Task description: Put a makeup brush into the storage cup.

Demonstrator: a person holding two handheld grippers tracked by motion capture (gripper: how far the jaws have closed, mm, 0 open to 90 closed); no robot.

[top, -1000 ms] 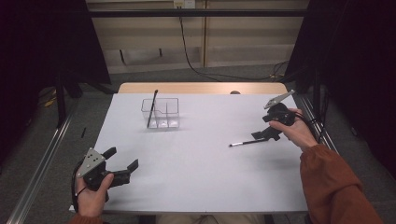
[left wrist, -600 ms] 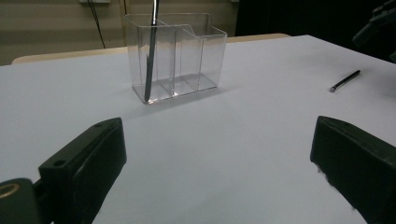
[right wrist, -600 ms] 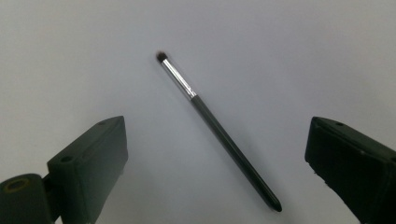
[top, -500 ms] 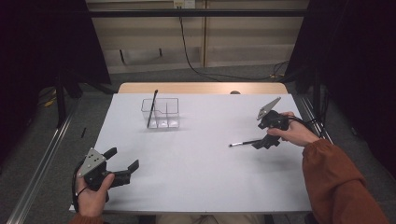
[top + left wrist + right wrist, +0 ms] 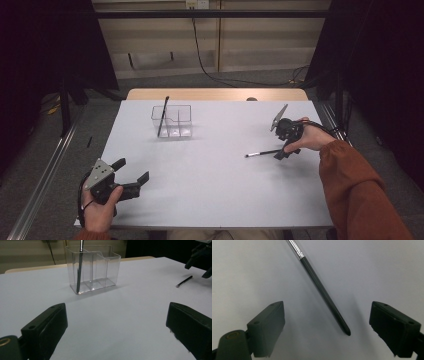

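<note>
The left hand-held gripper [image 5: 131, 176] sits low at about seven o'clock on the worktop [image 5: 210, 190], gripped in the person's left hand [image 5: 97, 207], its jaws spread wide and pointing toward one o'clock. The right hand-held gripper [image 5: 286, 151] is at about three o'clock, held by the right hand [image 5: 309, 137] with an orange sleeve [image 5: 357, 192] behind, tipped downward, jaws wide apart.

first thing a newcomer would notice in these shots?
Probably the right gripper at the table's right side, jaws open and poised around a thin black brush lying flat on the white table. Next, the clear organizer toward the far left, with another dark brush leaning in its left compartment.
</note>
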